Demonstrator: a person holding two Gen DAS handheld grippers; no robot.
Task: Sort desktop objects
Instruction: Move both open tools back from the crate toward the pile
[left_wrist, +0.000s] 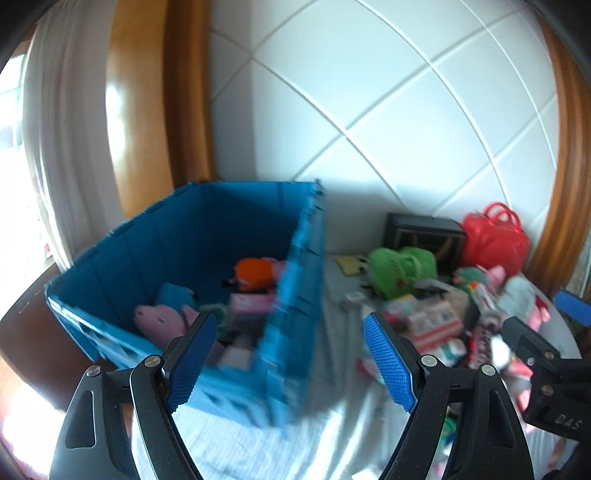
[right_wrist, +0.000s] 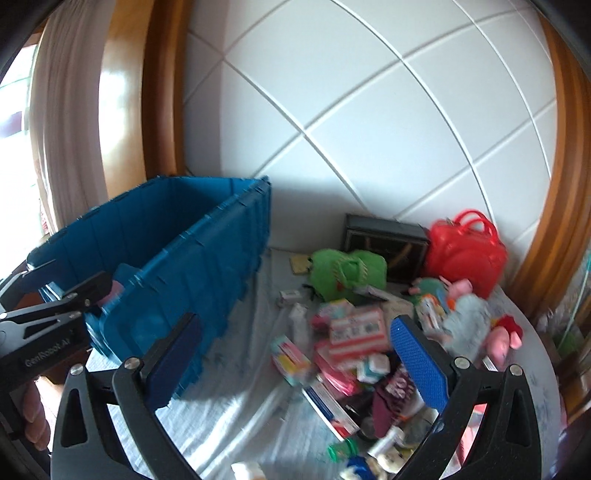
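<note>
1. Standing at left of frame on the cloth-covered table (right_wrist: 236, 402): blue crate (left_wrist: 207, 229), holding a pink plush (left_wrist: 162, 319) and an orange toy (left_wrist: 255, 271).
2. Lying heaped at lower right: toy pile (right_wrist: 354, 332), with green bag (right_wrist: 347, 271), red handbag (right_wrist: 465, 251) and black box (right_wrist: 384, 240) behind.
3. Gaping wide, gripping nothing: left hand-held gripper (left_wrist: 290, 354) and right hand-held gripper (right_wrist: 293, 360).
4. Blurring small boxes beyond reading; crate wall hiding part of its contents.

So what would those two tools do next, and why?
Probably the right tool dips toward the toy pile to pick something, perhaps the pink striped box. Both tools are open and empty, the left tool too, and the blue crate already holds a few toys.
</note>
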